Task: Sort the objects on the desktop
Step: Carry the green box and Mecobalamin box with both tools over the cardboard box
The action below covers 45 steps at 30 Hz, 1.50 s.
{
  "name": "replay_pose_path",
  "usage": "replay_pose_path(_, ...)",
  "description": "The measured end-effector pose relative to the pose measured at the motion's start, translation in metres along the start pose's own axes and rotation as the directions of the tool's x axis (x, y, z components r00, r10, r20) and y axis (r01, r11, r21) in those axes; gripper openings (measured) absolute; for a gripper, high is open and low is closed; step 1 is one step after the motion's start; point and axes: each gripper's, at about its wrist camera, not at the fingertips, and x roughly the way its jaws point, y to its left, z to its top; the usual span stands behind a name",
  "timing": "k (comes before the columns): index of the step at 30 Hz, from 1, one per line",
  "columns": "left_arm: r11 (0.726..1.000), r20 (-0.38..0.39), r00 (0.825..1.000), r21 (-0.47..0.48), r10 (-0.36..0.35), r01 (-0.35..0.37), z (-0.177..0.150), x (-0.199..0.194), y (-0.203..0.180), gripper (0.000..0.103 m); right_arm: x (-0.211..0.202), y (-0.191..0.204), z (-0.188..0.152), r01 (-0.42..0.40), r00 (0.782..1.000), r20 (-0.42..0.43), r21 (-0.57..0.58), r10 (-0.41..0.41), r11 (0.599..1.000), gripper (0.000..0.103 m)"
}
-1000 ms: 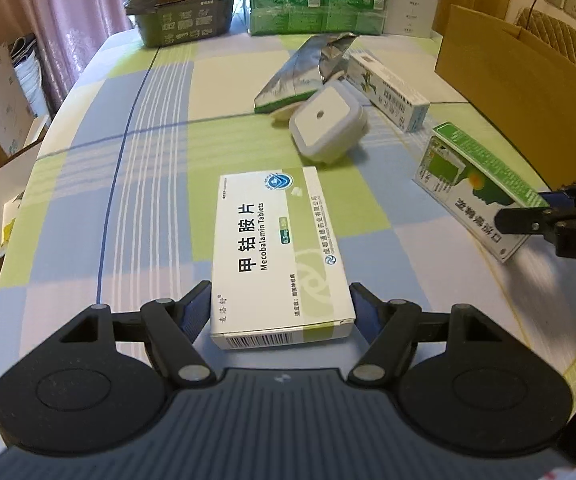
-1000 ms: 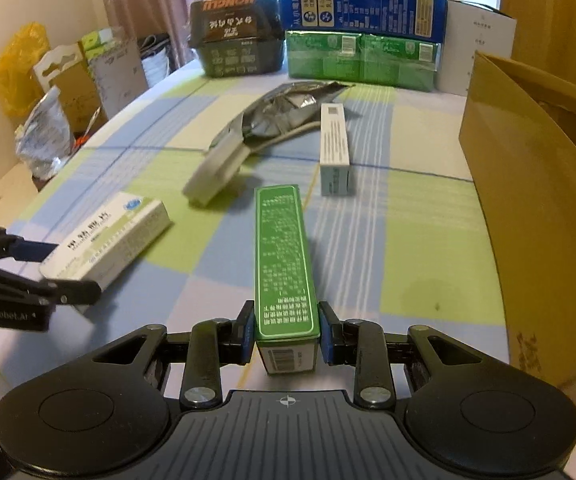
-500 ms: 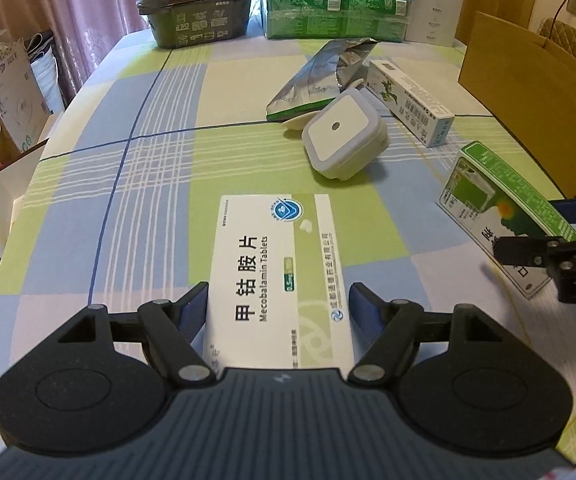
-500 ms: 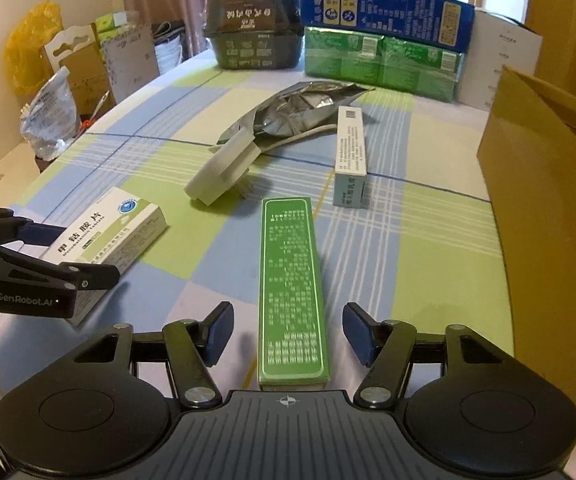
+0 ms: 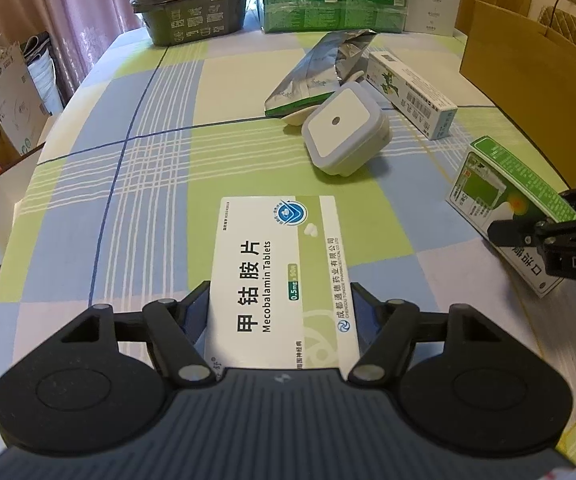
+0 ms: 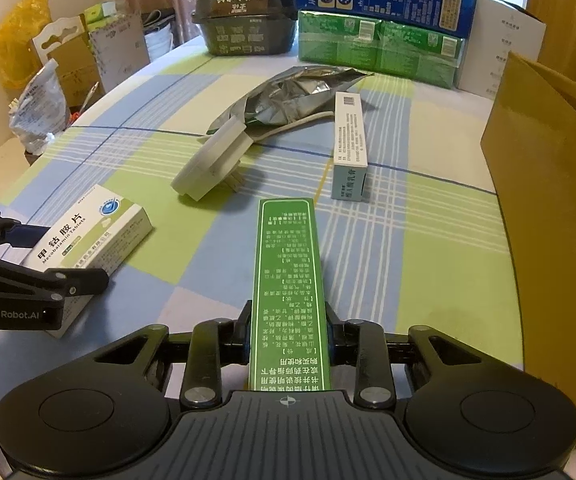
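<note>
Boxes are what I am sorting, and both are now under my grippers. Half a second ago the right gripper was standing wide around the long green box; now its jaws are pressing against both long sides of that box near its close end, so I am reading it as clamped. The box is still lying flat on the checked desk, pointing away from me, beside the brown cardboard carton.

Left side is lagging. The left gripper is sliding further over the white tablet box, jaws apart, each standing just beside a long edge; I cannot see contact on either one. That box is also flat on the desk.

Meaning for the task: right pick is looking secured, and lifting toward the carton seems the likely next move. Left needs closing first. Grey square plug, foil pouch and white tube box are waiting untouched further back.
</note>
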Motion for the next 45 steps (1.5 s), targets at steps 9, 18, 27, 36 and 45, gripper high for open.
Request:
replay_pose_path(9, 1.0, 0.034, 0.999, 0.006, 0.009, -0.01, 0.0, -0.037, -0.008, 0.067, -0.039, 0.0, -0.009, 0.001, 0.999, 0.042, 0.03, -0.002, 1.0, 0.028)
replay_pose_path(18, 1.0, 0.097, 0.995, 0.025, -0.019, 0.017, 0.013, -0.09, -0.039, 0.067, -0.103, -0.014, -0.015, 0.017, 0.992, 0.12, 0.074, -0.026, 0.997, 0.028)
replay_pose_path(27, 0.991, 0.143, 0.983, 0.081, -0.114, 0.103, 0.027, -0.122, -0.107, 0.067, -0.169, -0.057, -0.014, 0.069, 0.977, 0.191, 0.14, -0.096, 0.988, 0.028)
replay_pose_path(36, 0.967, 0.153, 0.964, 0.168, -0.217, 0.191, 0.051, -0.135, -0.181, 0.067, -0.21, -0.108, -0.026, 0.134, 0.958, 0.222, 0.215, -0.182, 0.967, 0.028)
replay_pose_path(45, 0.948, 0.165, 0.949, 0.22, -0.269, 0.23, 0.081, -0.137, -0.238, 0.067, -0.234, -0.175, -0.035, 0.18, 0.937, 0.238, 0.301, -0.257, 0.936, 0.028)
